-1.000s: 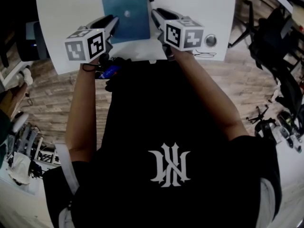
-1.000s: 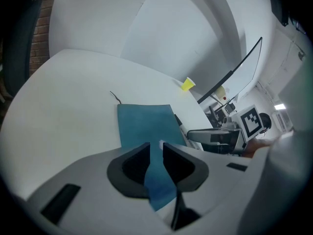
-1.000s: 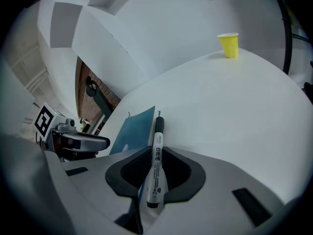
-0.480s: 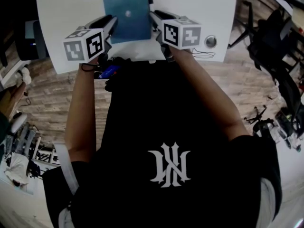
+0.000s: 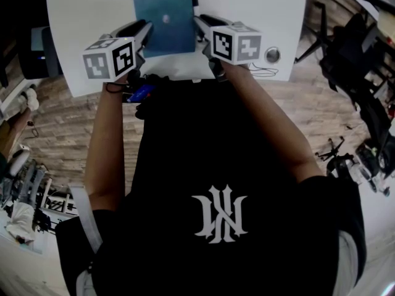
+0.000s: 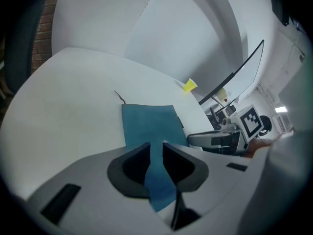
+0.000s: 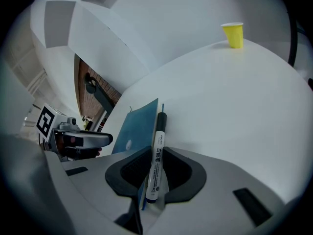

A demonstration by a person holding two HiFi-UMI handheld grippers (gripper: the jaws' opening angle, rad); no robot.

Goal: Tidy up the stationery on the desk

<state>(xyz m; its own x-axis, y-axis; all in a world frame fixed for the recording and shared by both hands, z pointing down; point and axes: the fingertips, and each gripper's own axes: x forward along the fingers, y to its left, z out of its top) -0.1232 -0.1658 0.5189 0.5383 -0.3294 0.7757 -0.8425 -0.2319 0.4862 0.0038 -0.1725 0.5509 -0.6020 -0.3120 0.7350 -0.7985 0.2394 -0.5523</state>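
Blue notebook (image 5: 165, 17) lay flat on the white desk (image 5: 86, 17), its near-left corner pinched between the narrow jaws of my left tongs (image 6: 156, 148). My right tongs (image 7: 157, 153) gripped a white marker (image 7: 156, 163) lengthwise, just beside the notebook's right edge. Against a second earlier, the right tongs had edged slightly inward toward the notebook; the left looked unmoved.

White interlaced monogram on the black shirt (image 5: 185, 147); dark Chinese characters, hardly legible, along the white marker (image 7: 157, 153).
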